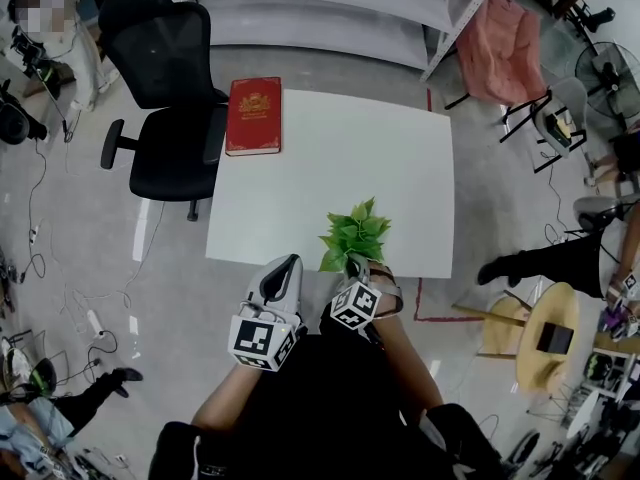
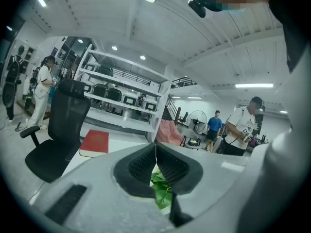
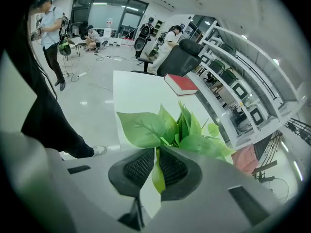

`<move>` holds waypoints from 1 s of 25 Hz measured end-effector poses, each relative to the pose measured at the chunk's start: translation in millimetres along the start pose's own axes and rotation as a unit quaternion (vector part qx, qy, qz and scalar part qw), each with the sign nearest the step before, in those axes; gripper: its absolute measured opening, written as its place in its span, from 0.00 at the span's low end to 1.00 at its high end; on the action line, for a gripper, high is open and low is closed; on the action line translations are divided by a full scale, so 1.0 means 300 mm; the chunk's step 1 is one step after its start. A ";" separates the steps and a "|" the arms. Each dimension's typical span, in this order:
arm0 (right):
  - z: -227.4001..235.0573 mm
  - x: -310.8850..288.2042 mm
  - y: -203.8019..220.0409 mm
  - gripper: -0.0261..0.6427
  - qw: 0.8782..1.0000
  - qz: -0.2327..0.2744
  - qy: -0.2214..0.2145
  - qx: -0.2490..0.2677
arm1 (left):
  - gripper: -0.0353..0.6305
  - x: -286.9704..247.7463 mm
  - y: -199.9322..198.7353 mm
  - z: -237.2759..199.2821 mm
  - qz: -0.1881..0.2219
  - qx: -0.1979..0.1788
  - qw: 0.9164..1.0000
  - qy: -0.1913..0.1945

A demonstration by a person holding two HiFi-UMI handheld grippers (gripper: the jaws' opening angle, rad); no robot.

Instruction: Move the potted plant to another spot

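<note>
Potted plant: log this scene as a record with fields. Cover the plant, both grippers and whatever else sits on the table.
table: white table
plant: potted plant, leaves showing at the table's near edge; pot hidden
right gripper: right gripper, shut on a leaf of the plant
left gripper: left gripper, shut, nothing between its jaws, beside the right one
other item: red book, lying flat at the table's far left corner
plant lifted or resting: cannot tell
</note>
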State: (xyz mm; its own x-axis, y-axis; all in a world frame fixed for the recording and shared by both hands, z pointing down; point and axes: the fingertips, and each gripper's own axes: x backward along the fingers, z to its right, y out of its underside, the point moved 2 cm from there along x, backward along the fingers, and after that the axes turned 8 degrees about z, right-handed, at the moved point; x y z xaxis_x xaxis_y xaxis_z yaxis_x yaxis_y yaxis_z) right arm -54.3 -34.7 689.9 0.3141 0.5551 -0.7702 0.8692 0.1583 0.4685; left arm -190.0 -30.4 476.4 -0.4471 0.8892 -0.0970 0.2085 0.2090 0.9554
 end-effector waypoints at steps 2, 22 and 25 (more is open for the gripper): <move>0.009 0.022 -0.006 0.07 1.000 0.011 0.002 -0.023 | 0.08 -0.004 0.001 0.011 0.001 0.000 1.000 0.005; 0.264 0.326 -0.055 0.07 0.912 0.172 0.076 -0.366 | 0.08 -0.052 -0.043 0.133 0.019 -0.017 0.998 0.048; 0.296 0.392 -0.068 0.06 0.889 0.204 0.096 -0.398 | 0.08 -0.053 -0.043 0.150 0.022 -0.022 0.998 0.052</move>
State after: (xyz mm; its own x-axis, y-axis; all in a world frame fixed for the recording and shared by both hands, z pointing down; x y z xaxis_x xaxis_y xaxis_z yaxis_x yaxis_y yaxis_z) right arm -1.1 -45.2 551.2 0.4037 0.8162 -0.4132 0.1284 0.3967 0.9089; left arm -146.4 -28.8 453.2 -0.5274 0.8492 -0.0277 0.1928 0.1514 0.9695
